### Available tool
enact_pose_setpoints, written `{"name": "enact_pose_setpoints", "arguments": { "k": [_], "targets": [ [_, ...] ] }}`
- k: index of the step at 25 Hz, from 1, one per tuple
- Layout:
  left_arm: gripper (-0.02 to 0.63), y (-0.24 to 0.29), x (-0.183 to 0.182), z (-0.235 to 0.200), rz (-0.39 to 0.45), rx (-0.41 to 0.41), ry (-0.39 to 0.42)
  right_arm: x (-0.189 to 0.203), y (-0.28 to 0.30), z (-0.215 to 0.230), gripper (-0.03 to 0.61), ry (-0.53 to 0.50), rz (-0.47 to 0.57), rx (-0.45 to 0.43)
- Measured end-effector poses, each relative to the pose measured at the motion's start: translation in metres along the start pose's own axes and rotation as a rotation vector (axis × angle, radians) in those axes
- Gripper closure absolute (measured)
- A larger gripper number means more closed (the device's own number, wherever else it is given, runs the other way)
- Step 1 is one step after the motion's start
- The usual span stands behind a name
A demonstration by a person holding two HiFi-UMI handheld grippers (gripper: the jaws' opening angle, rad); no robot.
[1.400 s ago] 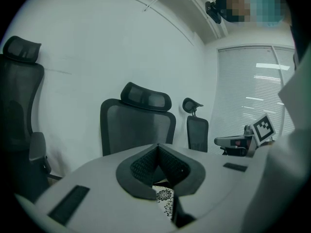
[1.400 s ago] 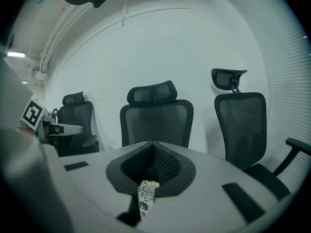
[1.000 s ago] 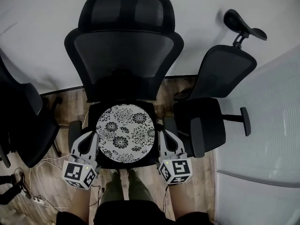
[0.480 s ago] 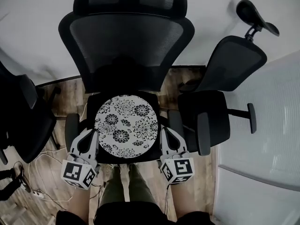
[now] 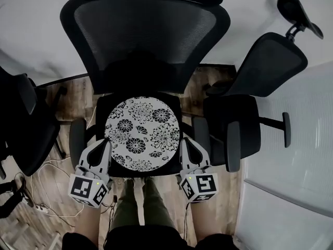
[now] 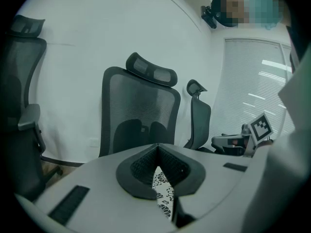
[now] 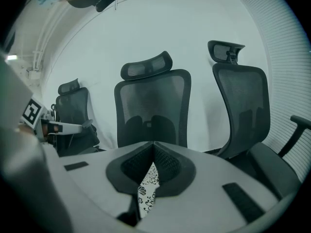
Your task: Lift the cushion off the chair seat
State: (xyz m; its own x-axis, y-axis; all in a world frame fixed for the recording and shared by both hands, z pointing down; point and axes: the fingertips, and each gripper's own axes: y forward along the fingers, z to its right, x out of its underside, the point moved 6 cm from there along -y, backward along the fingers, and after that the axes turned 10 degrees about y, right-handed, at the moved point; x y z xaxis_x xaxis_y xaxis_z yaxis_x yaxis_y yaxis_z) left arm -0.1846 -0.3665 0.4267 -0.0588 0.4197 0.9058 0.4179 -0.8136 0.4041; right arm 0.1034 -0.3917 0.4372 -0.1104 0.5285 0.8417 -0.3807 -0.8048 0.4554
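Right of cushion [image 5: 143, 134], second chair [image 5: 268, 66]

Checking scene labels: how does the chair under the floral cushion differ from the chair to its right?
The middle chair has the round floral cushion over its seat; the right chair has a bare seat. The middle chair faces the person squarely; the right chair is turned at an angle. Both are black, with mesh backs, headrests and armrests.
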Motion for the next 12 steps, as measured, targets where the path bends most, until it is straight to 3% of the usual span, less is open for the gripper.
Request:
{"name": "enact_pose_setpoints", "arguments": {
  "k": [12],
  "targets": [
    [0.603,0.013,0.042,-0.009,-0.037,-0.014,-0.023,0.036,0.020,0.008,0.561,-0.006,-0.038,-0.007]
  ]
}}
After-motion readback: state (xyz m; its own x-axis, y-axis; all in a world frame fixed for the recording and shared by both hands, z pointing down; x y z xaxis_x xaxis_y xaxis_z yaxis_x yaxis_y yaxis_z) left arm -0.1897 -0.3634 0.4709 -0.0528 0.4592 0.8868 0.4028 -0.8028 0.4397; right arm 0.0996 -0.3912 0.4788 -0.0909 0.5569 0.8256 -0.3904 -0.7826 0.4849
